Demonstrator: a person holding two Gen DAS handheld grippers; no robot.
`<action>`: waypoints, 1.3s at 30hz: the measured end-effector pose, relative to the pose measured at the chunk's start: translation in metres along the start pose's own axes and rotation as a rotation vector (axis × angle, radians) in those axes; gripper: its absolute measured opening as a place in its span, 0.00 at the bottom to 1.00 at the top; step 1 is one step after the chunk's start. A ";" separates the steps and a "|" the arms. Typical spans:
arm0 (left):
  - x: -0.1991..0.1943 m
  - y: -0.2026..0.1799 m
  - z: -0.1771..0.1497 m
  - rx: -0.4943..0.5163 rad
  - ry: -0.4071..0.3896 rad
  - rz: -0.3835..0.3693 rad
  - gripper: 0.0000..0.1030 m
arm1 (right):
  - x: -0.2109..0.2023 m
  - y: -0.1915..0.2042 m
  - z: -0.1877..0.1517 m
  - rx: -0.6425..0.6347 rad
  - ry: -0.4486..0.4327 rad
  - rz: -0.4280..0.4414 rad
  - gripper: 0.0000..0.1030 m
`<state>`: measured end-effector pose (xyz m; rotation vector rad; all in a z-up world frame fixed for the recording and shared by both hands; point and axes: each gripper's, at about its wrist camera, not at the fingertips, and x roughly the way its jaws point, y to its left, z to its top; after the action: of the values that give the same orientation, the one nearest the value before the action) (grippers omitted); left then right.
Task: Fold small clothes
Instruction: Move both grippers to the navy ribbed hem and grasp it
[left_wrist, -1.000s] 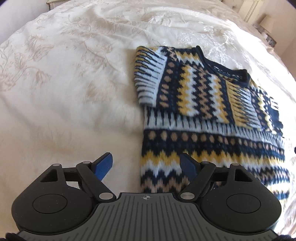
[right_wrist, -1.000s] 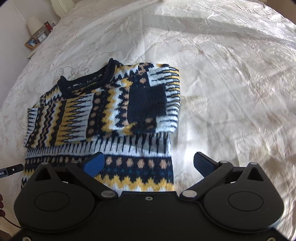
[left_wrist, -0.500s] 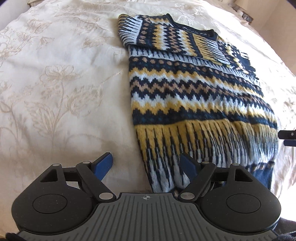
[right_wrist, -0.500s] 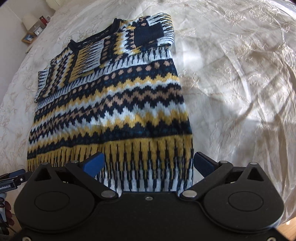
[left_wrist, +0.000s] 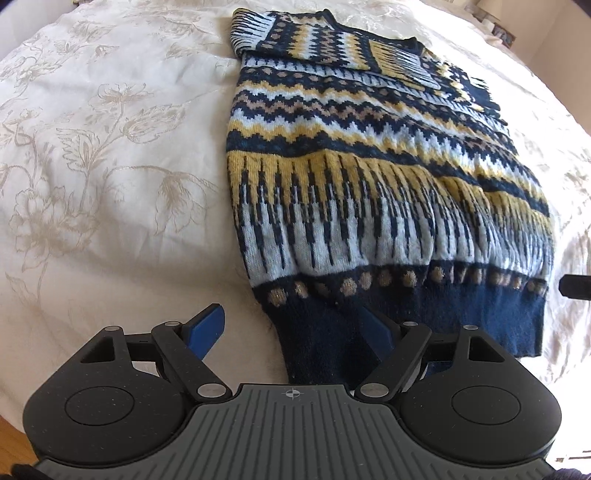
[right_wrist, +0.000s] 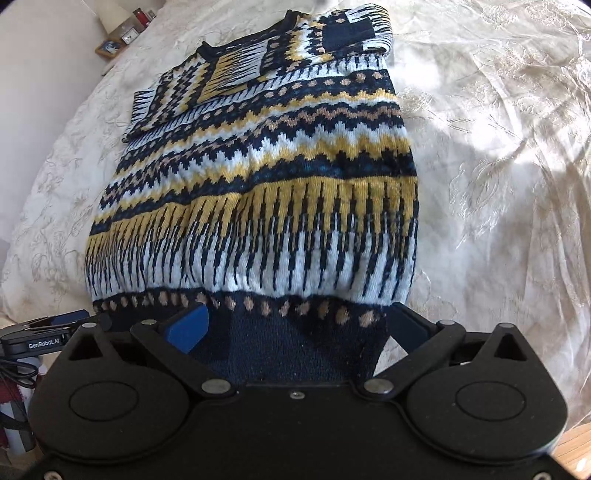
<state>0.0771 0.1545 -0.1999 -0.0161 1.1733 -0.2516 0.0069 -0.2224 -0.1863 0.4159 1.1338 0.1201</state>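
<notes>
Left wrist view: patterned knit sweater (left_wrist: 373, 177) lies flat on the cream floral bedspread (left_wrist: 110, 155), sleeves already folded in across the chest at the far end, navy hem band nearest the cameras. Left gripper (left_wrist: 291, 328) sits at the hem's left corner, jaws wide apart, nothing clamped; one blue pad is over bare bedspread, the other over the navy band, so the corner edge runs between them. Right wrist view: right gripper (right_wrist: 295, 325) is at the hem's right end, jaws also spread wide with the navy band lying between them, not pinched (whether the pads touch the knit or hover just above, cannot tell). Likely step: grab both hem corners to fold the bottom up toward the collar. Risks, as judgement: closing on only the top layer of the knit would split front from back and bunch the fold; the left gripper is half off the fabric, so it could pinch bedspread along with the hem and drag the cover; uneven lift between the two sides would skew the fold, and the loosely laid sleeves could slip out. Containers: none in view, no basket or bin; small items on a nightstand (right_wrist: 122, 37) at the far edge, too small to tell.
</notes>
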 end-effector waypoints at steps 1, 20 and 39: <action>0.000 -0.002 -0.002 -0.010 -0.002 -0.002 0.77 | -0.001 -0.001 -0.003 -0.008 0.001 0.002 0.99; 0.019 -0.012 -0.016 -0.034 0.018 0.003 0.77 | 0.014 -0.029 -0.021 0.000 0.064 0.051 1.00; 0.042 -0.013 -0.011 -0.071 0.058 0.003 0.99 | 0.051 -0.040 -0.015 0.083 0.119 0.116 1.00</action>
<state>0.0796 0.1350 -0.2402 -0.0699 1.2396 -0.2086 0.0109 -0.2394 -0.2503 0.5543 1.2348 0.2017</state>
